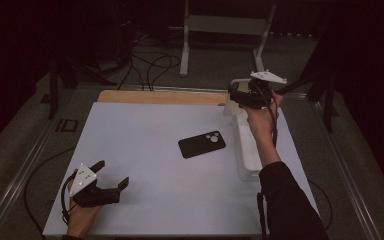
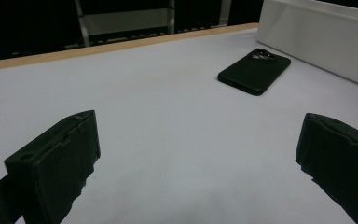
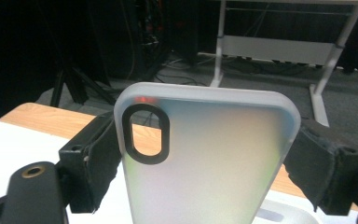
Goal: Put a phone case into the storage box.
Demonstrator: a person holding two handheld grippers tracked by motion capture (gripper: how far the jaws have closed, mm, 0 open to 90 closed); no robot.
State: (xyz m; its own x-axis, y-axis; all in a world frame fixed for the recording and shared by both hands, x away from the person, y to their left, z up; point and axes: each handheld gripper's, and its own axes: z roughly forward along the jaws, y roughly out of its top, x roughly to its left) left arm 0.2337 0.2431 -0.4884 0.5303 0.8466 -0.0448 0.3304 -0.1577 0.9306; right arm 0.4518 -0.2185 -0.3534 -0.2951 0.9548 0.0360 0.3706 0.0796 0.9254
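A black phone lies face down in the middle of the white table, its camera bump toward the right. The left gripper view shows the phone ahead and to the right. My left gripper rests low at the near left corner, jaws wide open with nothing between them. My right gripper is raised over the far right of the table, shut on a frosted translucent phone case with a black-ringed camera cutout. The case stands upright between the jaws.
A long white tray lies along the table's right side, under the right forearm, and is seen as a white wall beyond the phone. A wooden strip borders the far edge. Cables and a white stand sit on the floor behind.
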